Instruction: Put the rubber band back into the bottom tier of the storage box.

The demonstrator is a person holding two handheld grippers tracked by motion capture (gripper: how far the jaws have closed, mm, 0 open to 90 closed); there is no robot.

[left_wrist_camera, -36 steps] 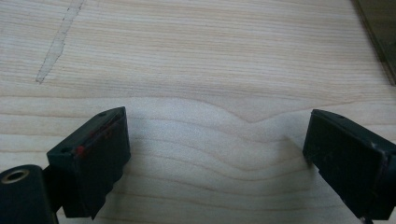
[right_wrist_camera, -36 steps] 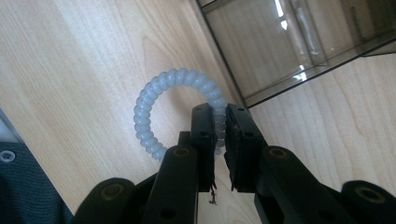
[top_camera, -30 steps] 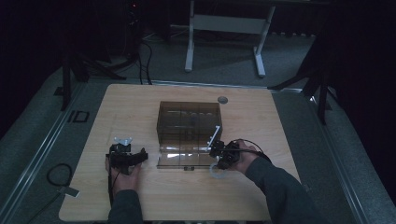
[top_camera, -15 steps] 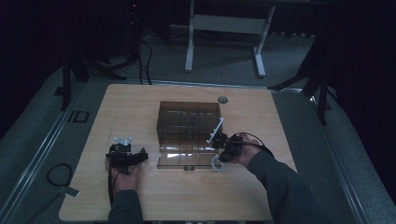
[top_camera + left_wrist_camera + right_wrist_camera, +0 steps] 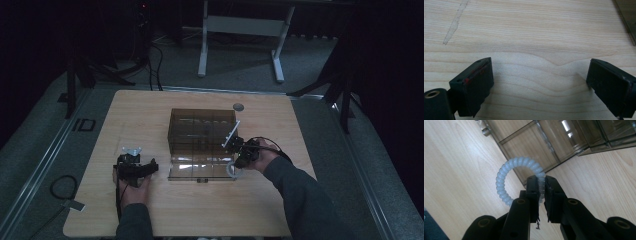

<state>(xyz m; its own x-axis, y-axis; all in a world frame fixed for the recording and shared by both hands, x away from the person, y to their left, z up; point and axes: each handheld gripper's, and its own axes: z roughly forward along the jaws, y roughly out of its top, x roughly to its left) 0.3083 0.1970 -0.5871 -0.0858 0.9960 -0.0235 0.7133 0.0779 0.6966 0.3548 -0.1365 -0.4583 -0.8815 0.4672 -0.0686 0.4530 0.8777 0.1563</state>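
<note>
Two black jaws on the right gripper (image 5: 541, 187) are pinched tight on a pale blue spiral hair tie (image 5: 509, 178), a coiled plastic ring with ribbed, glossy loops. The clamp bites on one side of the ring, and the rest of the loop arcs up and away to the left of the jaws, clear of the wood! The right gripper view gives us that texture beautifully; from the high view the hair tie (image 5: 231, 170) is just a faint pale ring at the front right corner of the box, below the right gripper (image 5: 239, 159).

Just beyond the ring lies the smoky brown transparent organizer box (image 5: 564, 142), hard plastic with straight divider walls. Its flat lid (image 5: 200, 167) is swung open toward the person and lies on the table, and a small latch (image 5: 485, 130) shows at its edge.

Over on the other side, the left gripper (image 5: 539, 82) has its jaws spread wide, nothing between them, hanging just over bare, light-grained wooden table (image 5: 529, 30). The high view places that left gripper (image 5: 145, 167) well left of the lid. A small round grey disc (image 5: 238, 106) sits behind the box.
</note>
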